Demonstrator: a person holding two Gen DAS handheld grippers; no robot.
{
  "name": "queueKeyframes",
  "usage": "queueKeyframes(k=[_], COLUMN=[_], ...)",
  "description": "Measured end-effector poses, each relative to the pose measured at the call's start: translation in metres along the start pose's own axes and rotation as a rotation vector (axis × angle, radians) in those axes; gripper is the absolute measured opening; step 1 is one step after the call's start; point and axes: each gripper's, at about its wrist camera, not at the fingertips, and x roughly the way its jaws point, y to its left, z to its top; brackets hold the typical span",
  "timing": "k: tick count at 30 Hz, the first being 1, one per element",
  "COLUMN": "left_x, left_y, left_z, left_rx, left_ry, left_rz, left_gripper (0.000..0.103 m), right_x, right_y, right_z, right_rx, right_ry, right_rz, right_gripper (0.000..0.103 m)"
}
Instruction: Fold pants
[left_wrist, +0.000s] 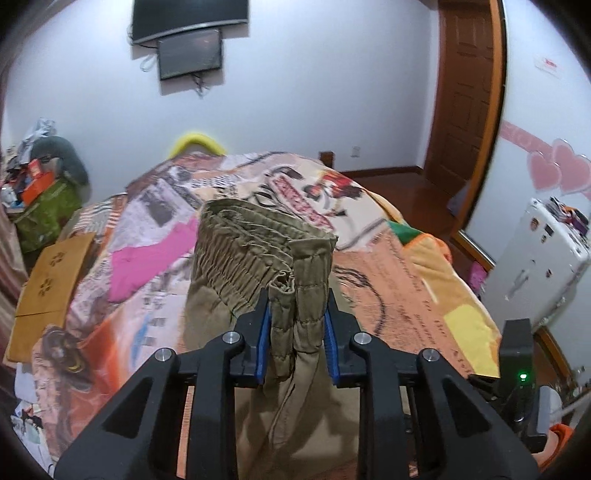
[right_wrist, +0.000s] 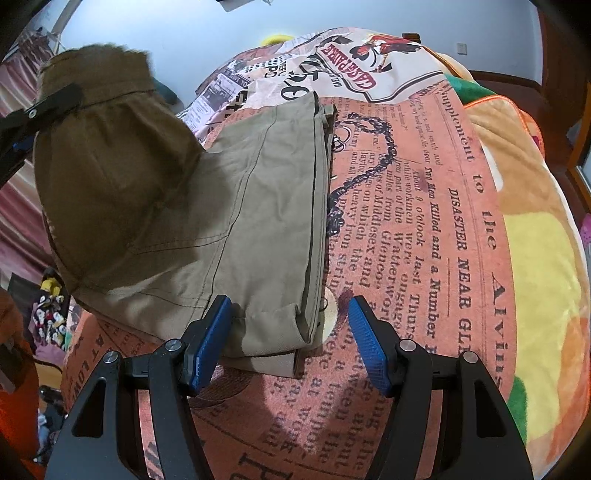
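Khaki pants (right_wrist: 258, 192) lie folded lengthwise on a bed with a printed blanket (right_wrist: 424, 221). My left gripper (left_wrist: 297, 325) is shut on the gathered elastic waistband (left_wrist: 258, 243) and holds it lifted above the bed; it also shows in the right wrist view (right_wrist: 55, 103) at the upper left, with the waist end raised. My right gripper (right_wrist: 290, 328) is open, its blue pads (right_wrist: 210, 343) on either side of the near folded edge of the pants, low over the blanket.
A brown cardboard box (left_wrist: 48, 280) sits at the bed's left edge. A cluttered green bag (left_wrist: 44, 214) stands at the far left. A white appliance (left_wrist: 535, 258) and a wooden door (left_wrist: 465, 92) are on the right. Monitors (left_wrist: 188, 51) hang on the wall.
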Motion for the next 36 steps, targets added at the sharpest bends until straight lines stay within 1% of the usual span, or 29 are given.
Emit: queueKeyframes(k=[3,9,11,17,19,20,21,23,25,29,30,33,36], left_x=[0.008,0.024,0.026,0.039,0.04,0.04,0.038,0.03,0.018,0.003,0.003,0.011,0.026], left_y=[-0.01,-0.027,-0.031,-0.038,-0.037,-0.036,-0.035,-0.031,-0.03,-0.014,-0.007,0.013,0.033], left_z=[-0.003,-0.018,-0.025,-0.039,-0.04,-0.04,-0.039,-0.038,-0.035,-0.034,-0.036,-0.047,-0.069], left_rx=[0.008,0.04,0.055,0.085,0.084,0.075,0.056,0.039,0.058,0.071,0.069,0.057,0.035], left_ry=[0.031,0.122,0.142,0.235,0.273,0.283,0.294,0.285,0.248,0.193,0.193,0.229,0.298], left_rz=[-0.037,-0.13,-0.145,-0.197,-0.224,-0.24,-0.273,-0.3,-0.276,-0.21,-0.184,-0.122,-0.073], left_gripper=[0.025,0.025,0.025,0.025,0.031,0.037,0.042,0.044,0.046,0.061,0.062,0.062,0.062], right_x=[0.0,0.001,0.001,-0.004,-0.01,-0.013,-0.017,-0.025,-0.032,-0.048,-0.051,-0.058,-0.06], right_y=[-0.001,-0.002,-0.002,-0.002,-0.004,-0.006,-0.007,-0.01,-0.01,-0.008,-0.006,0.002,0.015], right_z=[0.0,0.001,0.001,0.0,-0.001,-0.002,-0.002,-0.003,-0.004,-0.003,-0.001,0.007,0.016], right_rx=[-0.001,-0.002,-0.002,0.003,0.01,0.015,0.022,0.029,0.027,0.018,0.013,-0.011,-0.054], right_ry=[-0.001,-0.004,-0.005,-0.013,-0.023,-0.029,-0.037,-0.053,-0.066,-0.102,-0.114,-0.15,-0.186], right_rz=[0.006,0.015,0.014,-0.008,-0.015,-0.017,-0.02,-0.03,-0.042,-0.063,-0.067,-0.07,-0.074], right_gripper=[0.062,0.062,0.062,0.062,0.062,0.062,0.062,0.062,0.062,0.062,0.062,0.062,0.062])
